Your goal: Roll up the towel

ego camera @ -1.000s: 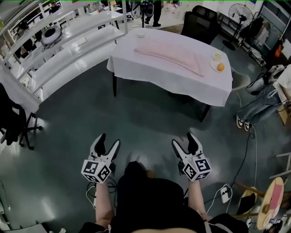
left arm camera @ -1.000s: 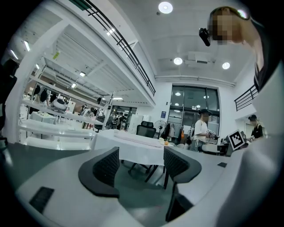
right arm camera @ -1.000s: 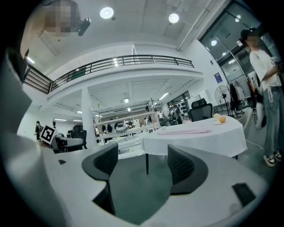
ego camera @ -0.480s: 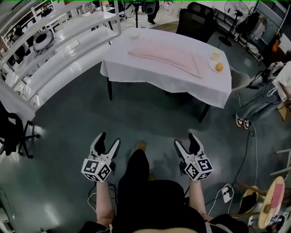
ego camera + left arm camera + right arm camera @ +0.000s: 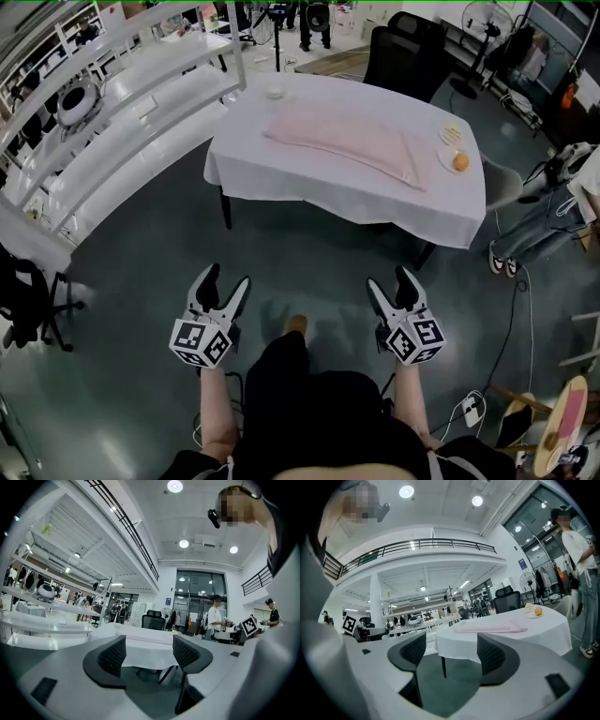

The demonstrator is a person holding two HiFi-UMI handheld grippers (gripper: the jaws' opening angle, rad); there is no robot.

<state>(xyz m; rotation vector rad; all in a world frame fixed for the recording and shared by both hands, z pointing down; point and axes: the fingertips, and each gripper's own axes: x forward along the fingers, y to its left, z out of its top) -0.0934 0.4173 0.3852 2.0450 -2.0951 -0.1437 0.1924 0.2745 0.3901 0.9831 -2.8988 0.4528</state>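
A pale pink towel lies flat and spread out on a table with a white cloth, well ahead of me. It also shows in the right gripper view as a towel on the tabletop and faintly in the left gripper view as a towel. My left gripper and right gripper are held at waist height over the floor, far short of the table. Both stand open with nothing between their jaws.
A plate with an orange and a second small plate sit at the table's right end; a small white bowl at its far left. White shelving runs along the left. A black chair stands behind the table. A person stands at right.
The table has come a little closer and lower in the head view as I step forward. Both grippers keep their pose and stay open.
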